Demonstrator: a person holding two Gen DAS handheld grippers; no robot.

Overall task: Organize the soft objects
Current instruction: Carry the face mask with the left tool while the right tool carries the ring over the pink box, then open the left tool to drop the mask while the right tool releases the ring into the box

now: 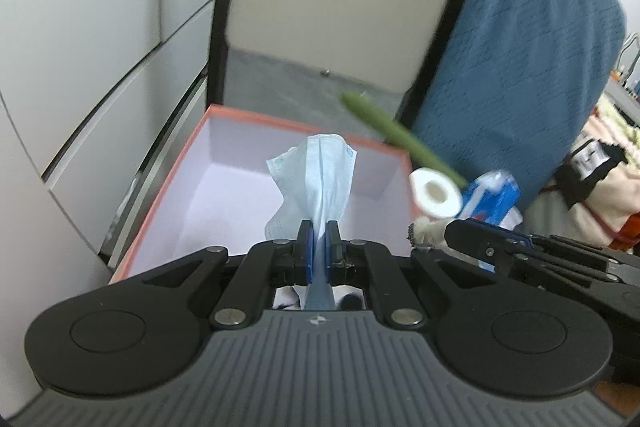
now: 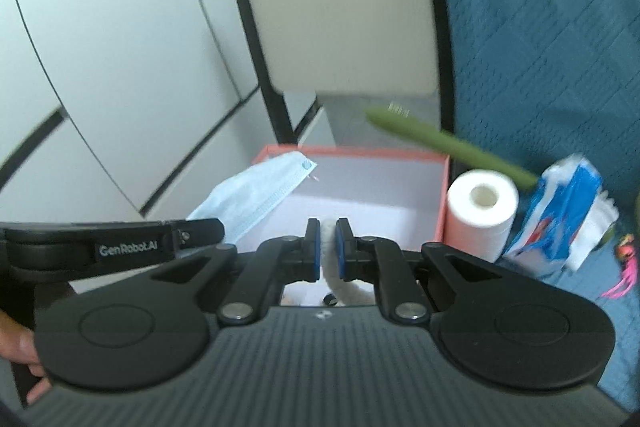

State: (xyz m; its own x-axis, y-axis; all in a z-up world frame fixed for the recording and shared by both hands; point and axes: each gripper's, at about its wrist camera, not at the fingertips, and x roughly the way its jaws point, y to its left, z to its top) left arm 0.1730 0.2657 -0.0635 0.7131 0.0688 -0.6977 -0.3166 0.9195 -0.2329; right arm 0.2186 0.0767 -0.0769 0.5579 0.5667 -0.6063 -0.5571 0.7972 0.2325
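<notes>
The left gripper is clamped tight on a pale blue face mask, and the mask stands up out of the jaws, its long axis running straight ahead along the fingers. Dead ahead and below sits the open box, orange-rimmed and white inside, so the drop lies forward and down. From the right wrist view the mask juts over the box's near-left corner, which makes the left gripper the nearer one to the opening.

The right gripper has its jaws pressed on something white and fuzzy, a soft object I cannot name from here. It hangs over the near rim of the box too, so both loads look headed for the same place.

Just beside the box's right wall stands a toilet roll, upright, and next to it a blue and white tissue pack on a blue quilted cover. A green stalk-like thing slants over the box's far right corner, which could snag a wide swing.
</notes>
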